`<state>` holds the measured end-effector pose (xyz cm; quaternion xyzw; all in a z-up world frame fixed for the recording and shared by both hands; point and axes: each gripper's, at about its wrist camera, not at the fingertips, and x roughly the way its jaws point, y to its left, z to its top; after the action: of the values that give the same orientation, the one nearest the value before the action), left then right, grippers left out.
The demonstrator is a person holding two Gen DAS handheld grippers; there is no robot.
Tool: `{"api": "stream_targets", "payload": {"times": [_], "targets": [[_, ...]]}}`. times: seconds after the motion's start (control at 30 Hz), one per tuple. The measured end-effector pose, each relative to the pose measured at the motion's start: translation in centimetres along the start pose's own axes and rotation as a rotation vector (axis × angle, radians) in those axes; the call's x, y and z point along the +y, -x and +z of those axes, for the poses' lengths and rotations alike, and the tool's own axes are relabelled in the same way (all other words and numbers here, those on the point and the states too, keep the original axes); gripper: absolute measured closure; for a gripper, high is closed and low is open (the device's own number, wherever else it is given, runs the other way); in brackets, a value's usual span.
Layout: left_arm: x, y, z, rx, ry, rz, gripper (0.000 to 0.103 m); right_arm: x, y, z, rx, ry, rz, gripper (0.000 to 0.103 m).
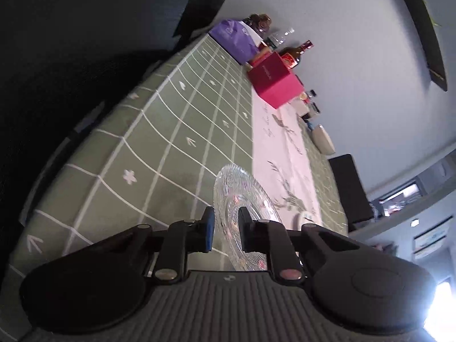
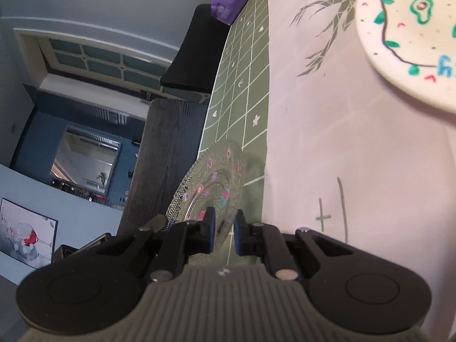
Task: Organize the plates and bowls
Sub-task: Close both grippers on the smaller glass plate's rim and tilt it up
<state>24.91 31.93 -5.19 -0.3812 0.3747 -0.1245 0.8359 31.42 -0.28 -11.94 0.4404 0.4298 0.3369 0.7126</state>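
Clear pressed glass, dotted with small pink and blue flowers, fills the gap of both claws: each one is pinching the rim of a glass plate. The left gripper has its two blue-padded fingers drawn close on the near edge of the plate, one finger on each face of the rim, and the plate reaches away from the claw over the green checked tablecloth. Ahead and to the right of this claw lies a pale runner with grey branch prints. Well beyond it stand a pink box, a purple bag and a dark bottle.

The right gripper likewise has its fingers nearly together on the rim of a flowered glass plate, which stretches forward and to the left of the claw, partly past the table's edge. Whether both views show the same plate, I cannot tell. To the right of this claw spreads the same pale runner. Far ahead and to its right, on the runner, rests a white plate painted with green leaves and red marks. A dark chair back stands off to the left beyond the table.
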Motion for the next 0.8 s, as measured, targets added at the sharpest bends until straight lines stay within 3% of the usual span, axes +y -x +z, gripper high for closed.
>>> {"api": "stream_targets", "payload": {"times": [0.13, 0.23, 0.33, 0.5, 0.6, 0.8], "targets": [[0.1, -0.4, 0.1, 0.049, 0.026, -0.045, 0.084, -0.5, 1.6, 0.1, -0.061, -0.071, 0.092, 0.093], [-0.3, -1.0, -0.4, 0.053, 0.017, -0.014, 0.081, -0.3, 2.0, 0.0, -0.054, -0.084, 0.099, 0.093], [0.0, -2.0, -0.7, 0.090, 0.030, -0.035, 0.078, -0.7, 2.1, -0.6, -0.041, -0.154, 0.123, 0.091], [-0.3, -1.5, -0.7, 0.064, 0.030, -0.049, 0.087, -1.3, 2.1, -1.2, -0.046, -0.196, 0.156, 0.091], [-1.7, -0.6, -0.4, 0.082, -0.034, -0.038, 0.089, -1.1, 2.3, -1.3, -0.039, -0.196, 0.161, 0.091], [-4.6, 2.2, -0.6, 0.046, -0.073, -0.091, 0.090, 0.9, 4.1, -1.4, -0.052, -0.217, 0.236, 0.091]]}}
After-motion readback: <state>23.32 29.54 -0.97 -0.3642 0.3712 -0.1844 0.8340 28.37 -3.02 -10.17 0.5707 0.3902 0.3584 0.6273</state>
